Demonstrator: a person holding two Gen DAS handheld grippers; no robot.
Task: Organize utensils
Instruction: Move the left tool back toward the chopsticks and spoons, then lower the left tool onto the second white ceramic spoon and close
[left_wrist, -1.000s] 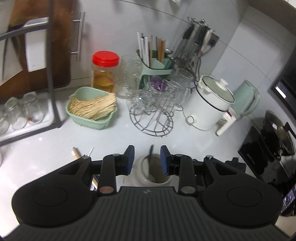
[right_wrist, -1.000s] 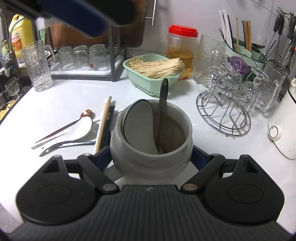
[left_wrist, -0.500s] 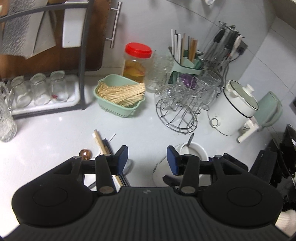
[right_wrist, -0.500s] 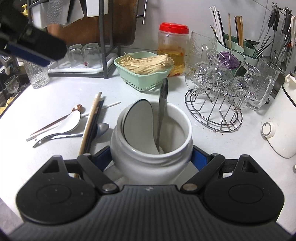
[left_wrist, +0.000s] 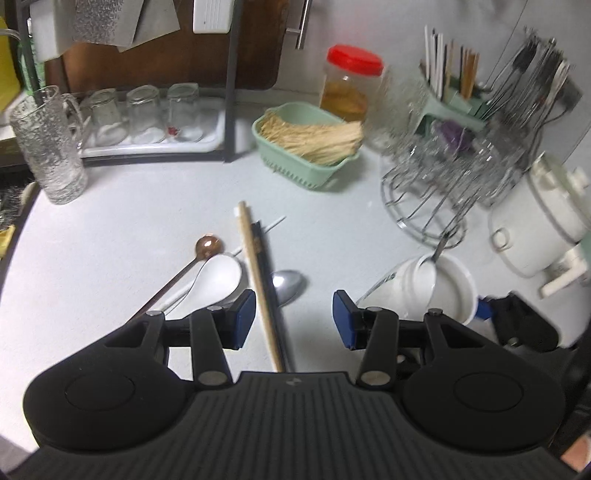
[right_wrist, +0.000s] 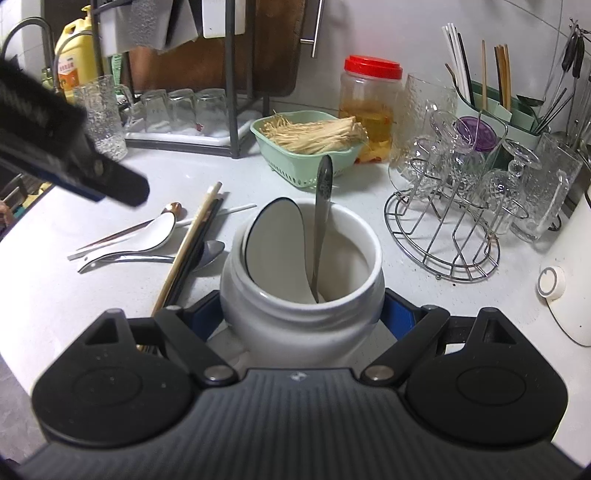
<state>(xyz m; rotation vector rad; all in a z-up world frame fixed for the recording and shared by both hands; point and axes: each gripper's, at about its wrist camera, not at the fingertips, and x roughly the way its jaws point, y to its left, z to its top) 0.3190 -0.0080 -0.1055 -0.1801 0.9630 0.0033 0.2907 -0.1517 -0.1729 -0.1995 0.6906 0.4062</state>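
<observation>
Right gripper (right_wrist: 303, 319) clamps the white ceramic jar (right_wrist: 301, 295), a metal spoon (right_wrist: 322, 221) standing inside; left gripper (left_wrist: 293, 319) hangs spread over the chopsticks (left_wrist: 260, 284) lying on the countertop (left_wrist: 129, 229).

Left hand-held gripper (left_wrist: 294, 319) hangs over the white counter (left_wrist: 129, 229), jaws apart and nothing pressed between the blue pads (left_wrist: 244, 318). Right under the gap lie the chopsticks (left_wrist: 260, 284), a pale one touching a dark one, running away from the camera. A steel spoon (left_wrist: 287, 282) peeks out just beside them, and on the other side a white ceramic spoon (left_wrist: 218, 275) rests against a thin copper-bowled spoon (left_wrist: 209, 245). Off to the right, the white crock (left_wrist: 436, 291) stands with a spoon handle poking up. Farther back sits a green basket (left_wrist: 306, 173) of pale sticks, slightly blurred.
</observation>
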